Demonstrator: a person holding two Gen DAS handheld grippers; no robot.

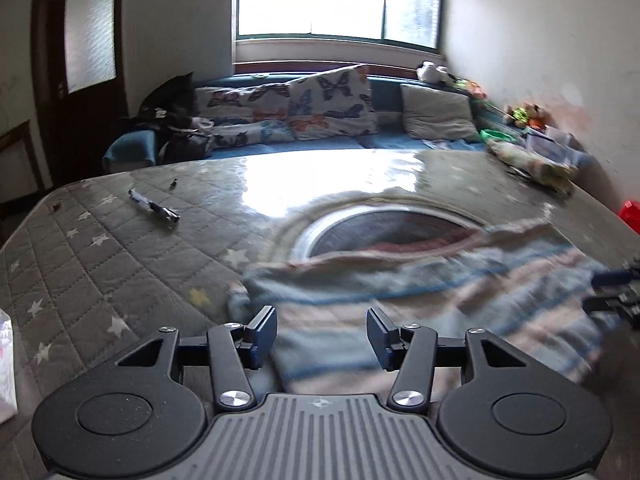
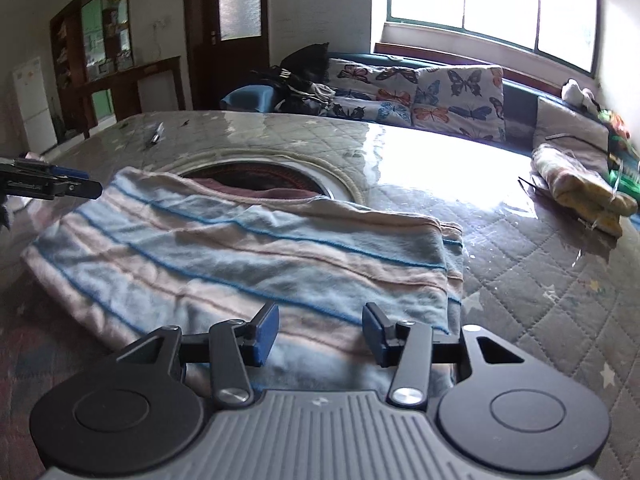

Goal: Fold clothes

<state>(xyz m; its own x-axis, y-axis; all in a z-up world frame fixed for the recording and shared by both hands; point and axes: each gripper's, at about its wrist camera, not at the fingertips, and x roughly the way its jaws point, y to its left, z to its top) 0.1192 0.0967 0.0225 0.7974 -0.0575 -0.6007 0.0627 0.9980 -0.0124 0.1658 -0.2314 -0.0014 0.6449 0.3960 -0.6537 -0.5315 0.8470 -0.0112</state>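
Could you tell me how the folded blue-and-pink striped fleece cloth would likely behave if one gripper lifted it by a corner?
The striped fleece cloth looks soft and wrinkled, so it would probably droop. Its stacked layers may fall open. The glossy table cover might let it slide.

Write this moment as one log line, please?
step: fold | striped cloth: folded, flat on table | left gripper: open | right gripper: open | held: nothing
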